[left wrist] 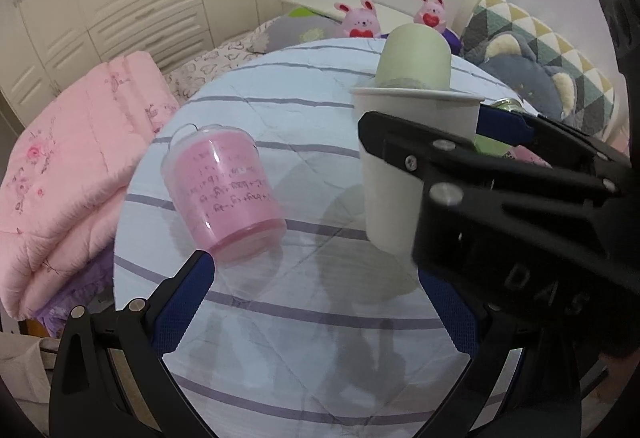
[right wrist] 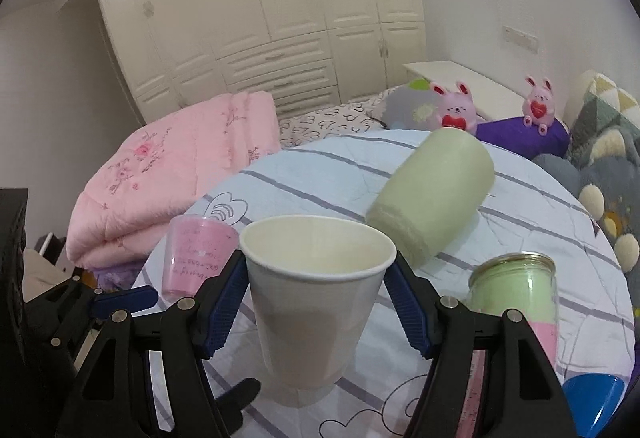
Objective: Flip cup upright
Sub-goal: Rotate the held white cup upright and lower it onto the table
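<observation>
Bedroom, striped table (right wrist: 520, 198): right gripper (right wrist: 316, 302) jaws clamp upright paper cup (right wrist: 312, 298), left gripper (left wrist: 320, 302) jaws apart; hard squeeze could crush it

White cup (right wrist: 316, 302) matt paper; pink cup (left wrist: 224, 194) glossy clear plastic; green cup (right wrist: 432, 194) matt, smooth; tablecloth (left wrist: 280, 318) striped cloth, creased.

The paper cup (right wrist: 316, 302) is plain white, the lying tumbler (right wrist: 432, 198) pale green, the small cup (right wrist: 196, 258) pink with dark writing. Pale blue cloth with grey-purple stripes covers the table (left wrist: 280, 318). The folded quilt (left wrist: 68, 166) is pink with floral embroidery.
</observation>
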`<state>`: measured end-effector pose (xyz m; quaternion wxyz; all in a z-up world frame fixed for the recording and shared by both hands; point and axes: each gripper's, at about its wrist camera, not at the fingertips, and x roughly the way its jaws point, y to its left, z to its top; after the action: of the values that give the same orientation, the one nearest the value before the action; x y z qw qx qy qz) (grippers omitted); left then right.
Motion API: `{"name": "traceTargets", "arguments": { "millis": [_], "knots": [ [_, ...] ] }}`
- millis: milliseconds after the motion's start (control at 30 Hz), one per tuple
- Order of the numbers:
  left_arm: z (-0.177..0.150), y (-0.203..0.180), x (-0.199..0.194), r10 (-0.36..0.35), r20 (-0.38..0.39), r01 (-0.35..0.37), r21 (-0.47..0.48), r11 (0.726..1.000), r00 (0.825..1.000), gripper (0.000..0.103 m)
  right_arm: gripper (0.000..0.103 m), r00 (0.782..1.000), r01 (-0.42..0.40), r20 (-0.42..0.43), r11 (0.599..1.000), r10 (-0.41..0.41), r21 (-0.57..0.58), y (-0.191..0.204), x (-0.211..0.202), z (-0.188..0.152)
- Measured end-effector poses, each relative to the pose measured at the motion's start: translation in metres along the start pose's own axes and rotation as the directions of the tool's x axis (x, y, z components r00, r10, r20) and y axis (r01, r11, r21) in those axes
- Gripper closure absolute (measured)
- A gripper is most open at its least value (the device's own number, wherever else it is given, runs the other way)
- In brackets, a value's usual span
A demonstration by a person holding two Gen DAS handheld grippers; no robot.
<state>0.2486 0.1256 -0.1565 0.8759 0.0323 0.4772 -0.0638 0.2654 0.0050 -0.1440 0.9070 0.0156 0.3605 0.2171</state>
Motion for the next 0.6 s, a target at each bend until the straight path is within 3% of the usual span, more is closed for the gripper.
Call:
{"name": "traceTargets", "arguments": {
  "millis": [600],
  "knots": [
    [-0.017,-0.001,0.002,0.064,-0.053,-0.064,0.011,0.998,0.997,0.0,0.033,1.0,-0.01,-0.003,1.0,0.01,-0.022,0.003,-0.02,-0.033]
  ]
}}
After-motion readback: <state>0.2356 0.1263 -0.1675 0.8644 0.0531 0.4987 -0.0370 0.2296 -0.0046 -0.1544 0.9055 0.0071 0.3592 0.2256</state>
